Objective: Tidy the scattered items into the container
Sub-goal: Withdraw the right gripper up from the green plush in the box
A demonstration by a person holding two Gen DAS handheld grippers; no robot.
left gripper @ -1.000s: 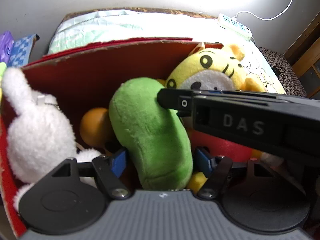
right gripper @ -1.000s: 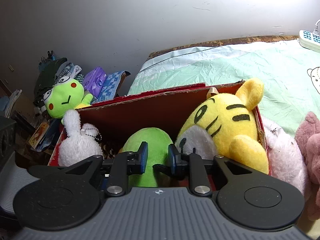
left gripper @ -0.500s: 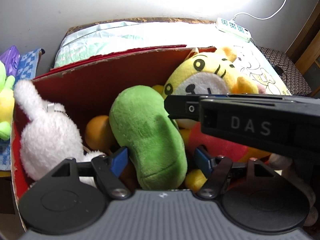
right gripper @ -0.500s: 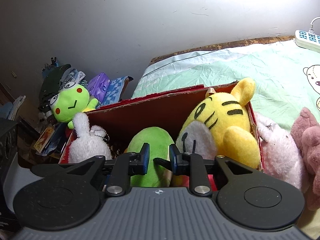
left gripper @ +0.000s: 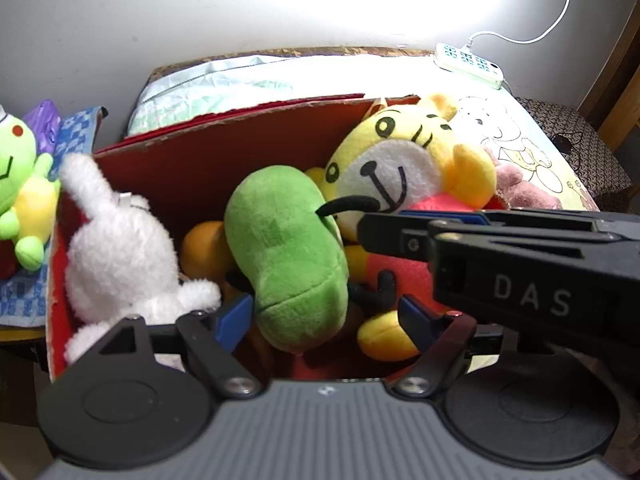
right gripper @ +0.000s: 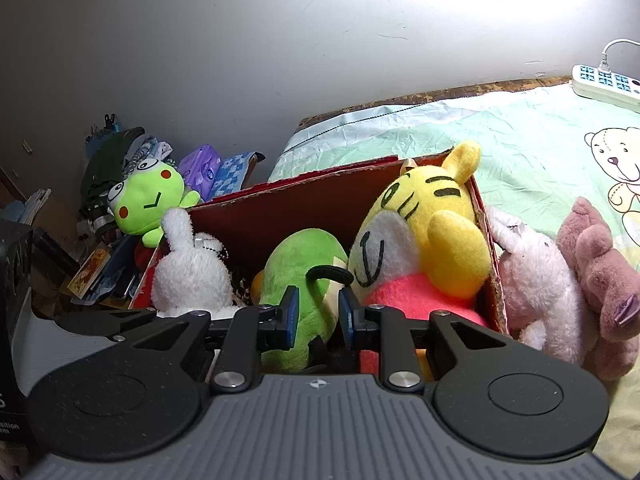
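Sitting upright in the red cardboard box (left gripper: 224, 160), the green plush (left gripper: 284, 256) is a smooth, bean-shaped toy with a seam low across its body and a thin black stalk (left gripper: 348, 204) curling off its upper side. It lies between the fingers of the left tongs (left gripper: 326, 316), whose jaws have just been opening; the blue pads (left gripper: 234, 316) stand wide on either side of it and neither presses on it, so the left tongs are open and hold nothing.

Beyond the left tongs and to their left, a fluffy white rabbit (left gripper: 120, 248) leans against the box wall, with an orange ball (left gripper: 204, 248) wedged between it and the green plush. To the right of the green plush sits a yellow tiger doll (left gripper: 404, 168) in a red top, touching it.

The right tongs (right gripper: 318, 314) reach across from the right in the left wrist view, a black arm marked DAS covering part of the tiger's body. Their jaws stand narrowly apart, just before the green plush and the black stalk; no pad can be seen pressing on anything.

Outside the box, right of the right tongs, a pale pink plush (right gripper: 536, 280) lies against the box wall, and a mauve plush (right gripper: 600, 276) lies beside it on the bed (right gripper: 500, 148). A bright green frog toy (right gripper: 148, 200) sits past the box's left end. A white power strip (right gripper: 604, 84) rests at the far edge of the bed.
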